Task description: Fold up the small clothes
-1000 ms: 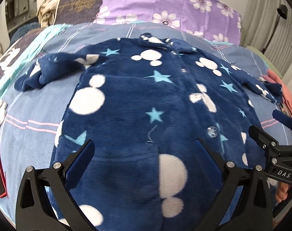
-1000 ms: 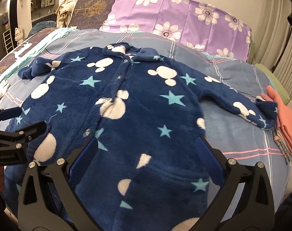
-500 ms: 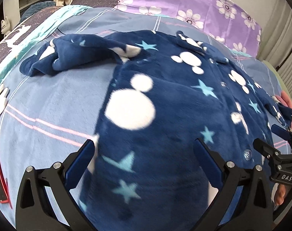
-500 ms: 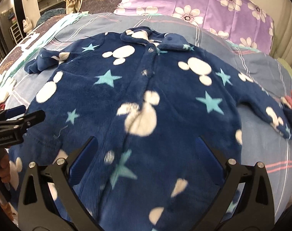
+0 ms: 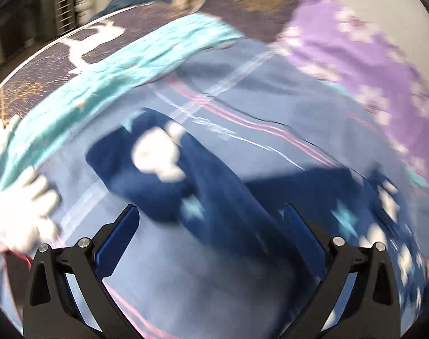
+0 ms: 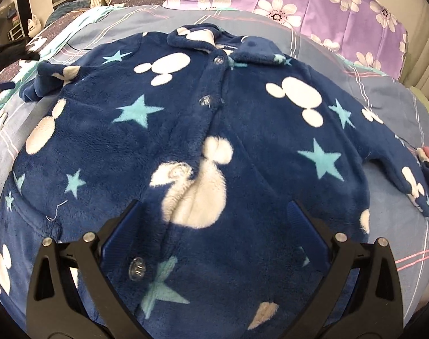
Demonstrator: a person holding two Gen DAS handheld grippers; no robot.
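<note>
jacket (image 6: 214, 141) lies flat and buttoned on the bed (image 6: 384, 220); both our grippers, left gripper (image 5: 211, 234) and right gripper (image 6: 214, 226), are released. we should grasp the sleeve (image 5: 163, 169) near its cuff and fold it inward smoothly

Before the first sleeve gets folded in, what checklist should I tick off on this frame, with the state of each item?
1. Fleece jacket lies flat, front up, on the bed sheet: ok.
2. Buttons closed down the front: upper ones ok; lowest one near the hem cannot tell.
3. Left gripper jaws apart and empty: ok.
4. Left gripper lined up on the jacket's sleeve: sleeve lies ahead of the jaws, but the view is motion-blurred, so exact alignment cannot tell.
5. Right gripper jaws apart, empty, over the jacket's lower front: ok.
6. The other sleeve spread out to the side: ok.
</note>
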